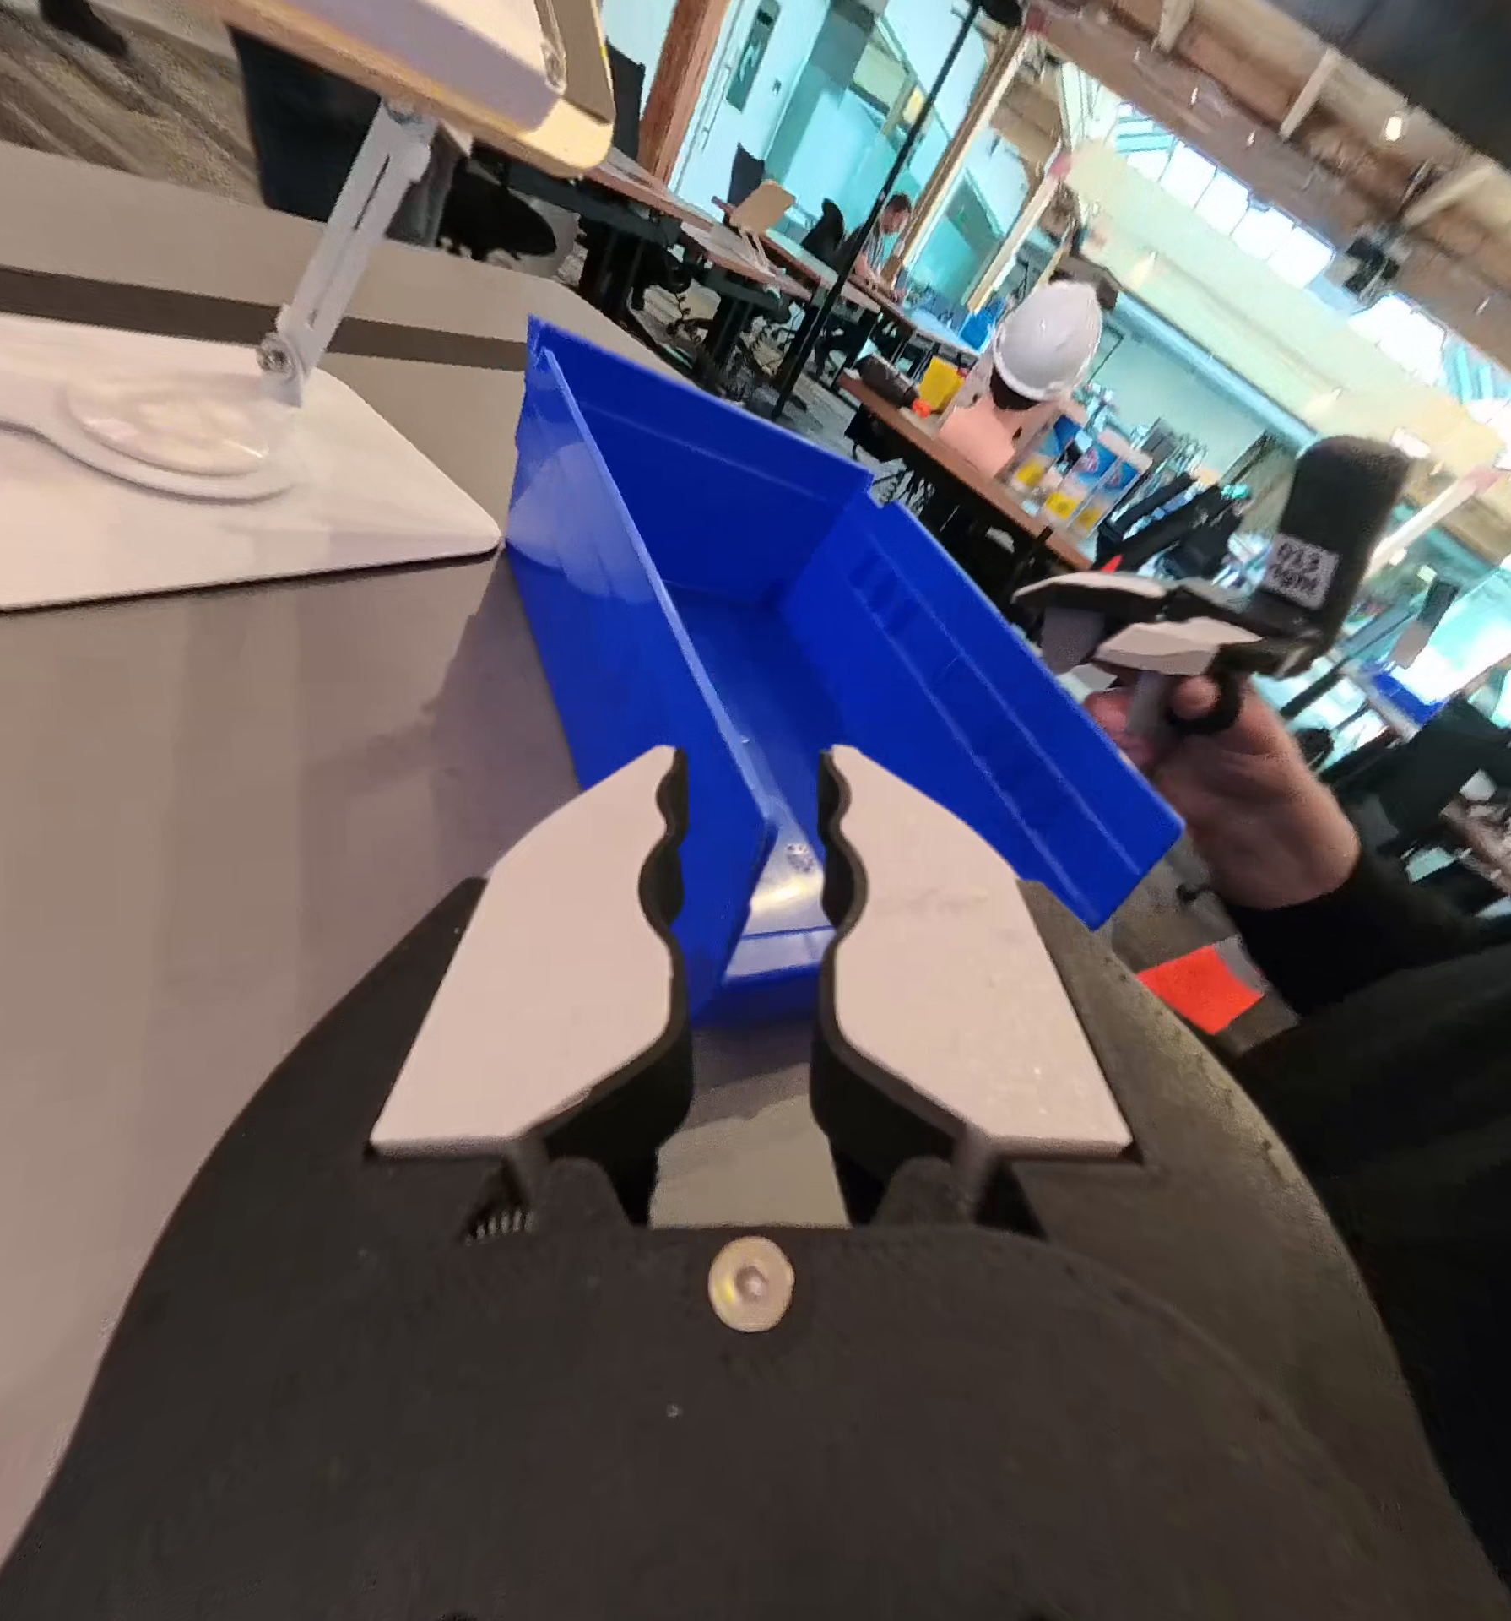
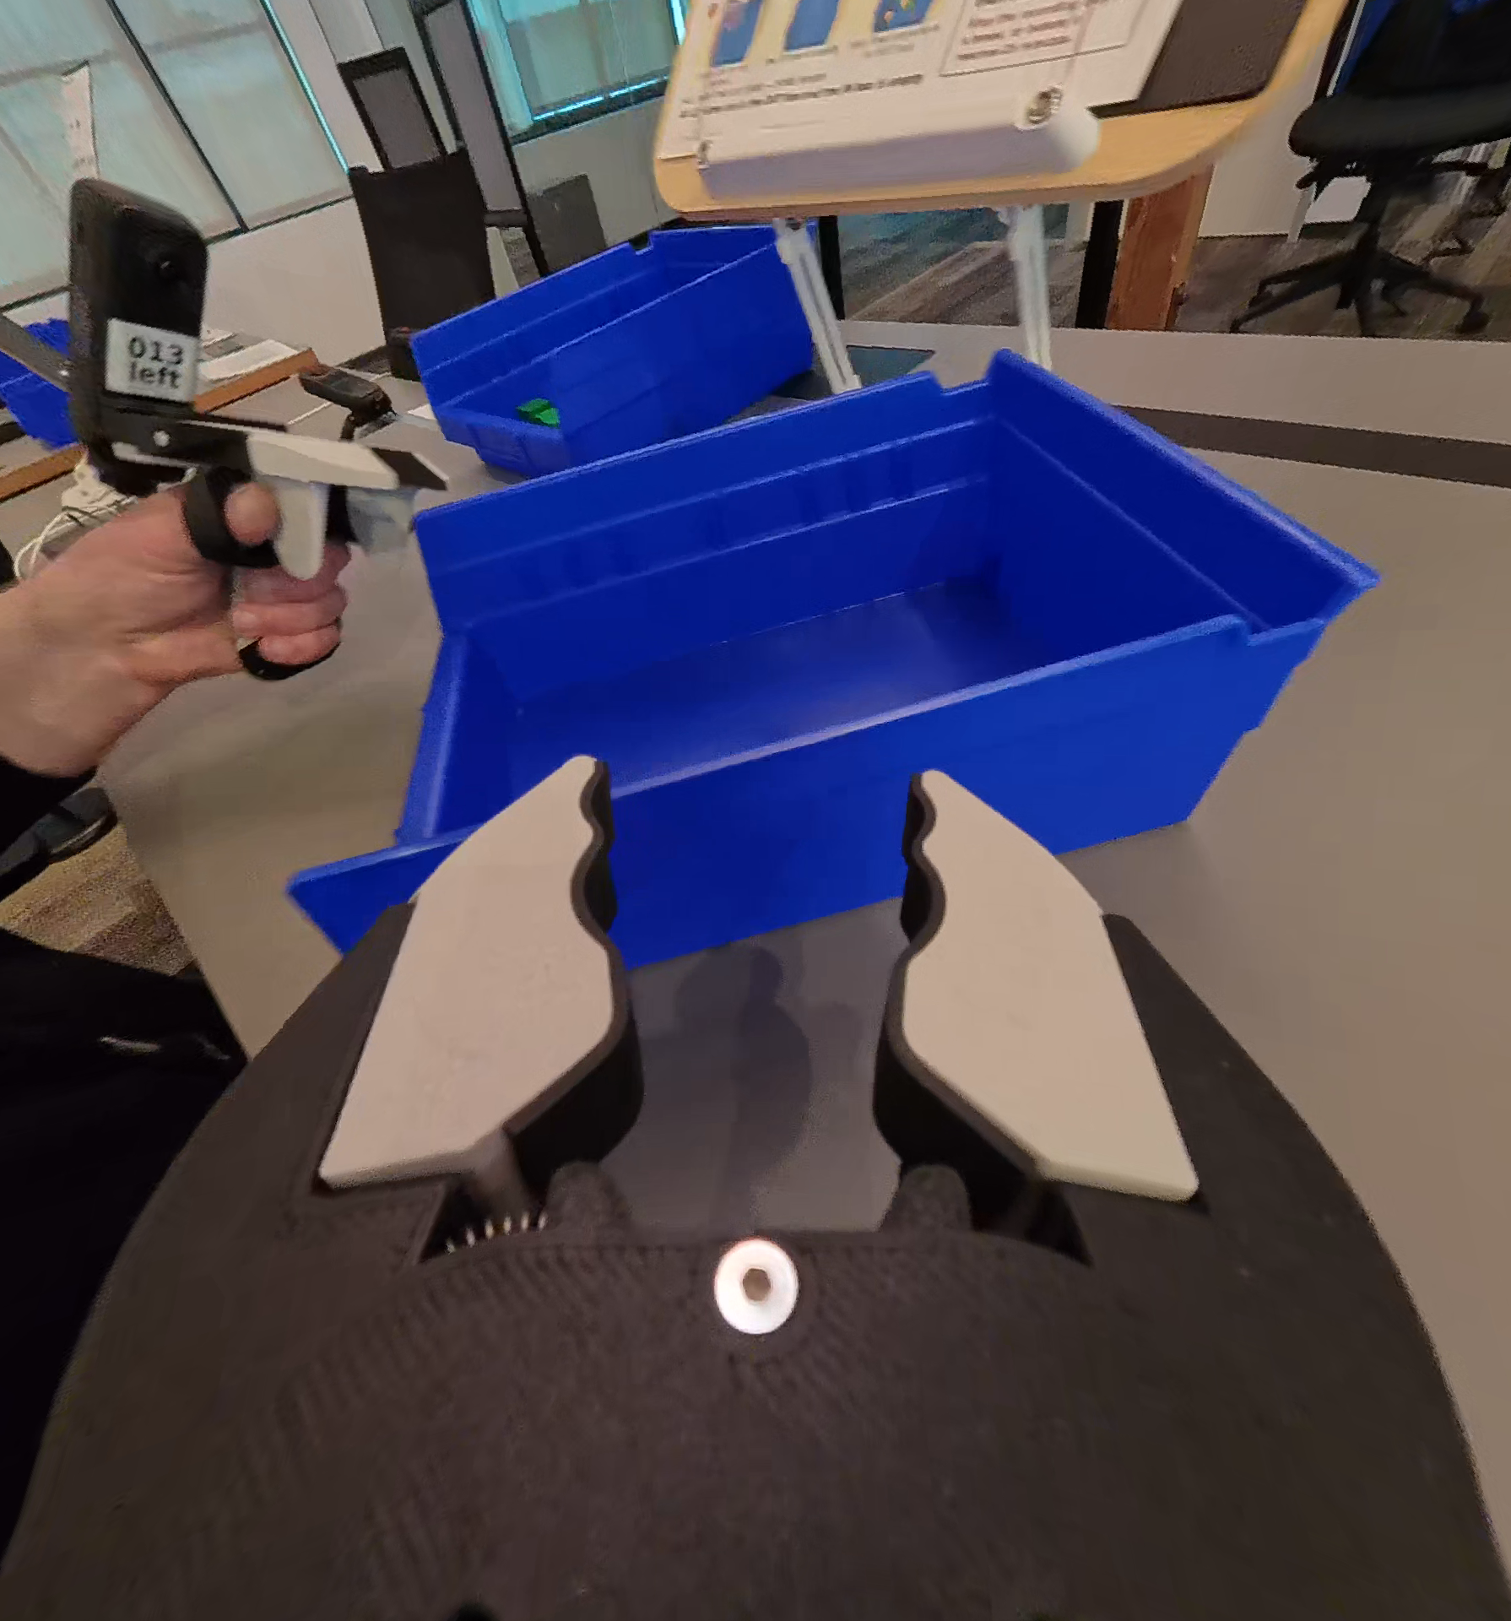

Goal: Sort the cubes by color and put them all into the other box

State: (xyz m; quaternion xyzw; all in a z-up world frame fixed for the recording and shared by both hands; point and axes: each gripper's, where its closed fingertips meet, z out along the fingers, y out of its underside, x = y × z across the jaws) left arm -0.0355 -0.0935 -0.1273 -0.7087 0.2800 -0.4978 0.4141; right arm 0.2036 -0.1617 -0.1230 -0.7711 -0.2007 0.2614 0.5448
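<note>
While both the left gripper [image 1: 748, 794] and right gripper [image 2: 756, 811] hover parted and empty, the blue box [image 2: 822, 702] at twelve o'clock holds nothing; fetching a cube likely comes next.

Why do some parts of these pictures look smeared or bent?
Right wrist view: the tilted board up top is motion-blurred, while the near blue box stays sharp. Left wrist view: the wide lens bends the background room, and the blue box floor shows glare.
</note>
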